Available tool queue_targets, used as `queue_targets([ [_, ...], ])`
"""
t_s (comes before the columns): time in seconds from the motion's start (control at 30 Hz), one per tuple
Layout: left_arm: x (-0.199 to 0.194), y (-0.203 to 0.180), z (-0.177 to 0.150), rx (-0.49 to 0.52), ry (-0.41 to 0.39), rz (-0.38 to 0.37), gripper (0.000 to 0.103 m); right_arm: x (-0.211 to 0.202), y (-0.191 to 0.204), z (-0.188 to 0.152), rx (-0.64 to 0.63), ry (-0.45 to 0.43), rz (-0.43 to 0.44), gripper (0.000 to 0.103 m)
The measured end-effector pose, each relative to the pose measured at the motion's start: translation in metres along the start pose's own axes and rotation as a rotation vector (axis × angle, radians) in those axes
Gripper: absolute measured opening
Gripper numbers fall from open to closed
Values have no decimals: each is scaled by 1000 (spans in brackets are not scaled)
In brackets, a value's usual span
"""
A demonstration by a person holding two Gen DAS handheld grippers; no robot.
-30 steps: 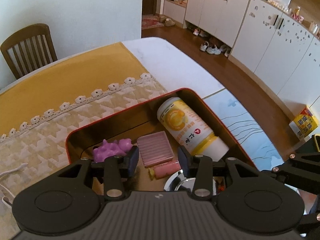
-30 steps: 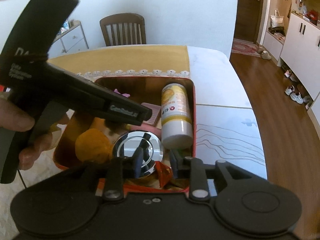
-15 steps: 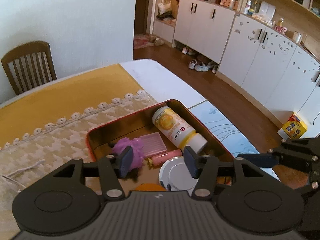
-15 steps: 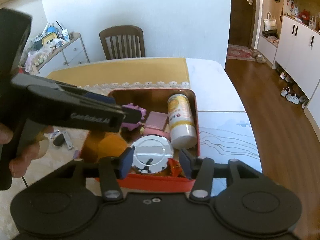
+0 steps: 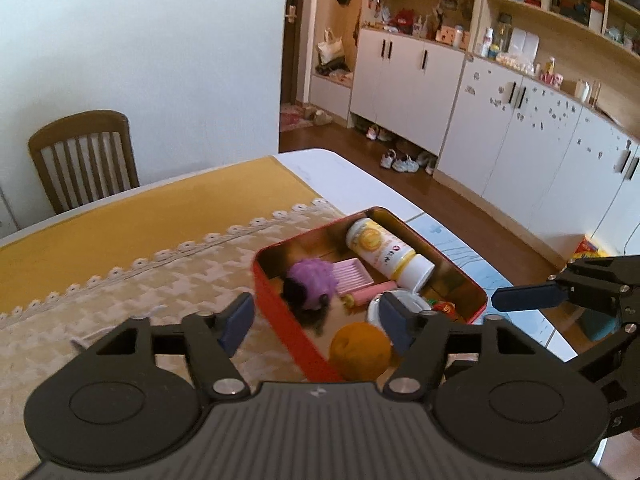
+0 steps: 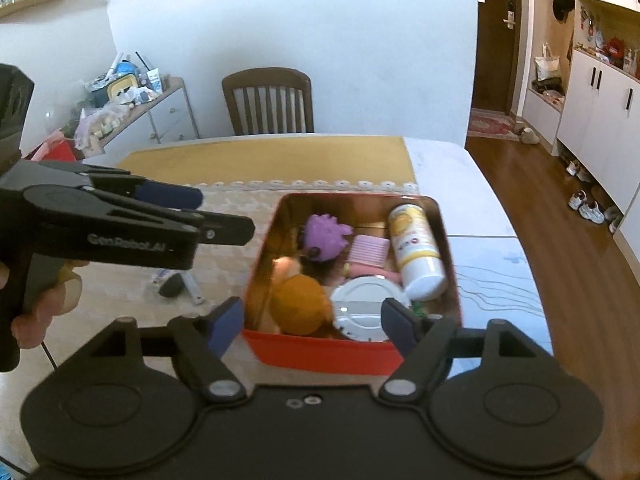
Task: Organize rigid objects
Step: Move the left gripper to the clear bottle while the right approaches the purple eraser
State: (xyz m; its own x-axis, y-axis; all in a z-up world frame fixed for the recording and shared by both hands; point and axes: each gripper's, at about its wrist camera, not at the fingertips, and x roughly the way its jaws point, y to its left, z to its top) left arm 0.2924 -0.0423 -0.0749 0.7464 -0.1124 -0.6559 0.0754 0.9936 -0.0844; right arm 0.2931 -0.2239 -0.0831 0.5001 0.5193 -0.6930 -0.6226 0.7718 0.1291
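Grippers tilting downward over the red tin [image 6: 320,354] on the table's patterned cloth [image 5: 120,292]; left gripper [image 5: 316,322] and right gripper [image 6: 312,320] both opening their jaws, gripping nothing; purple spiky ball [image 6: 326,234], orange ball [image 6: 298,304], yellow bottle [image 6: 416,246] and silver lid [image 6: 366,308] lying inside the tin; a hand [image 6: 40,300] gripping the left handle.

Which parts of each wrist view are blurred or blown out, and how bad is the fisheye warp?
Left wrist view: the purple spiky toy and the red tin near wall smear with motion blur; the cabinets bow strongly. Right wrist view: the orange ball is soft, the round white lid glares, and the floor curves at the edge.
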Motion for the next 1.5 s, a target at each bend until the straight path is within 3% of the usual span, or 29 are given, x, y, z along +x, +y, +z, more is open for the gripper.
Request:
queue_targets([
  [0.13, -15, 20, -10, -5, -13, 8, 73, 2, 18, -1, -1, -3, 6, 83],
  [0.3, -27, 44, -25, -13, -20, 26, 81, 8, 42, -3, -2, -5, 11, 88],
  [0.47, -35, 64, -42, 9, -18, 47, 82, 16, 63, -7, 3, -11, 9, 101],
  [0.83, -31, 111, -91, 25, 32, 72, 83, 42, 89, -16, 50, 42, -33, 103],
  [0.97, -15, 123, -107, 42, 67, 99, 83, 53, 89, -16, 121, 58, -42, 102],
  [1.2, 1, 120, -124, 77, 80, 66, 83, 77, 106, -15, 184, 71, -92, 98],
  [1.5, 12, 112, -130, 131, 59, 51, 83, 107, 114, -11, 308, 107, -151, 77],
])
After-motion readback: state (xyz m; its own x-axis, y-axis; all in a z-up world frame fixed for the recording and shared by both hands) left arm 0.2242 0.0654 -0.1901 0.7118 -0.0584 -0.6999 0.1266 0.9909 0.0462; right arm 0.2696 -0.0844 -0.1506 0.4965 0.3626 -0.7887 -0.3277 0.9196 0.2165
